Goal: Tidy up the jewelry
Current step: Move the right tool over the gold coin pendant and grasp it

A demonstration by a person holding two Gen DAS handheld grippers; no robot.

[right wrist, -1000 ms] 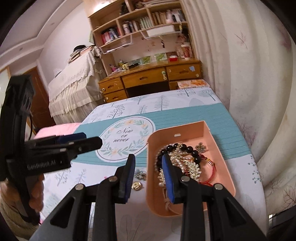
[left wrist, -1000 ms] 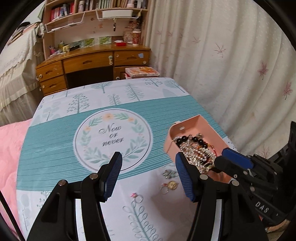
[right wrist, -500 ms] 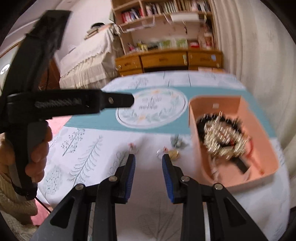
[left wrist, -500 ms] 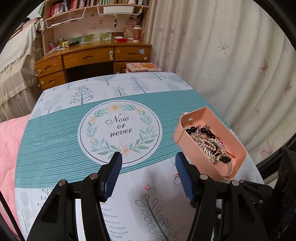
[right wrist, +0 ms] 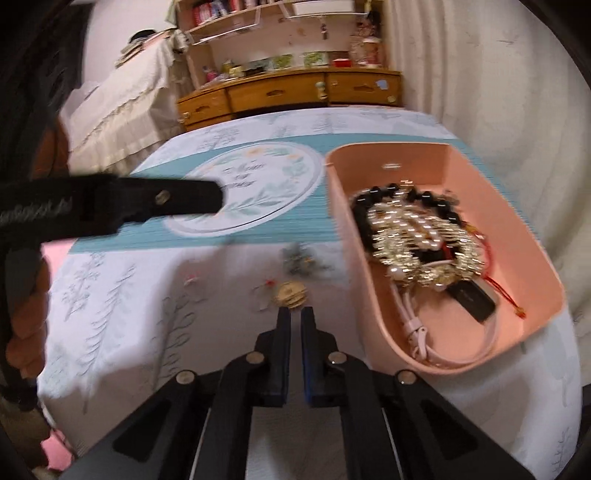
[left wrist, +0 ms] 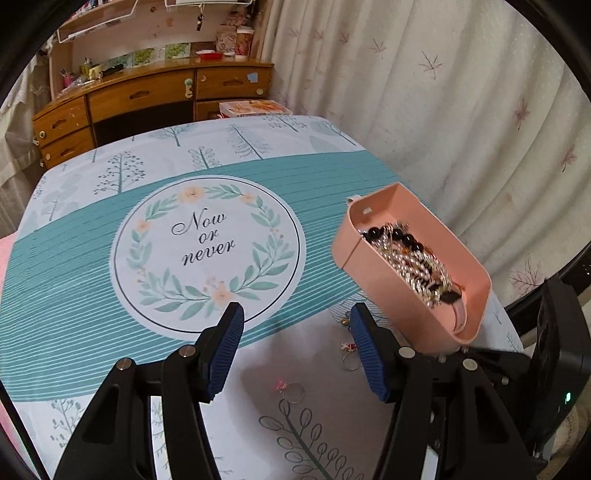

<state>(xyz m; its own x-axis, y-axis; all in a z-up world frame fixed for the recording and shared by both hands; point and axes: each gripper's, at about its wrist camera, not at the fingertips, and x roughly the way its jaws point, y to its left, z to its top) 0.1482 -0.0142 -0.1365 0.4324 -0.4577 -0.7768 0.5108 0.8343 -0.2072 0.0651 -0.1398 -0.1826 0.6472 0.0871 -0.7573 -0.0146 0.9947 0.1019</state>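
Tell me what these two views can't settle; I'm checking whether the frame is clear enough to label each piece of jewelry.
- Loose pieces on the tablecloth, right wrist view: motion blur smears them.
- Gold piece at the right gripper: gripped or not, unclear.
- Pile in the pink tray, left wrist view: the near wall hides part.
- Rings, left wrist view: too small for detail.

"What's ahead of the gripper?"
"A wooden desk (left wrist: pixel 155 96) with drawers against the far wall, shelves (left wrist: pixel 110 18) above."
"And to its right?"
"Cream curtains (left wrist: pixel 424 92) with a leaf print."
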